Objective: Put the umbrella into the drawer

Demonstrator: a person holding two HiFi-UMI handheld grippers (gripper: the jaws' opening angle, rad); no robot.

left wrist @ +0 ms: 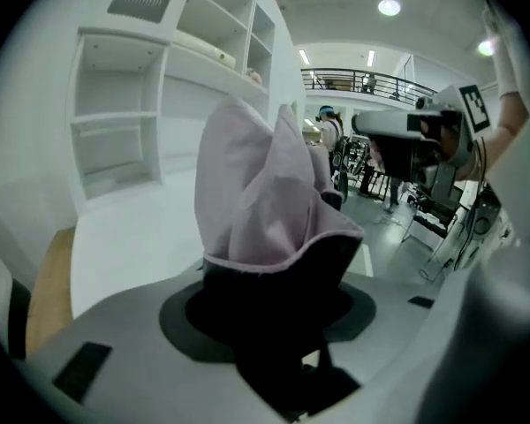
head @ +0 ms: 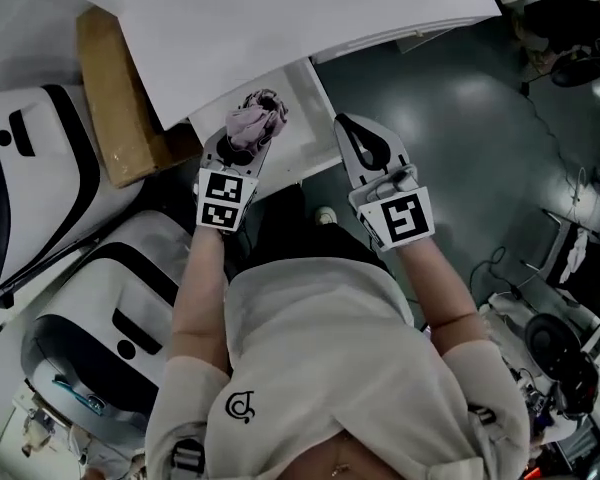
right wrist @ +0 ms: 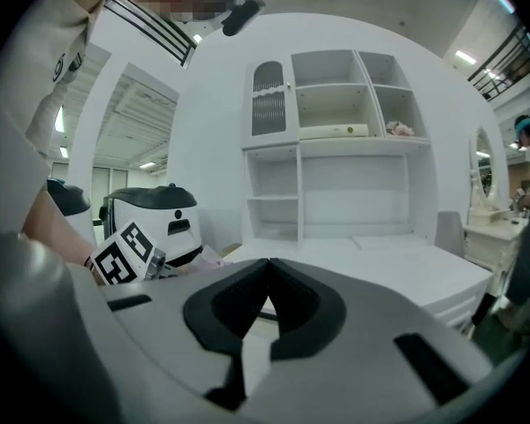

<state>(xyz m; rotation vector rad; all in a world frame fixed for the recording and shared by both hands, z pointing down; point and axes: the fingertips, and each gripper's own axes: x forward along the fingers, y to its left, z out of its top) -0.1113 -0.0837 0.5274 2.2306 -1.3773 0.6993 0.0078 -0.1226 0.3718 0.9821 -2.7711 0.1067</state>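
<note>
A folded pink umbrella (head: 256, 118) with a dark lower part sticks up between the jaws of my left gripper (head: 252, 133), which is shut on it. In the left gripper view the umbrella (left wrist: 265, 193) fills the middle and hides the left gripper's (left wrist: 274, 276) fingertips. It hangs over a white drawer unit (head: 298, 133) that juts out from under the white desktop (head: 310, 8). My right gripper (head: 355, 133) is beside it to the right, shut and holding nothing. In the right gripper view the right gripper's (right wrist: 269, 260) tips meet.
A cardboard box (head: 115, 98) lies left of the drawer unit. Two white-and-black machines (head: 40, 168) (head: 110, 318) stand at the left. Cables and gear (head: 570, 348) crowd the dark floor at the right. White shelves (right wrist: 336, 148) rise behind the desk.
</note>
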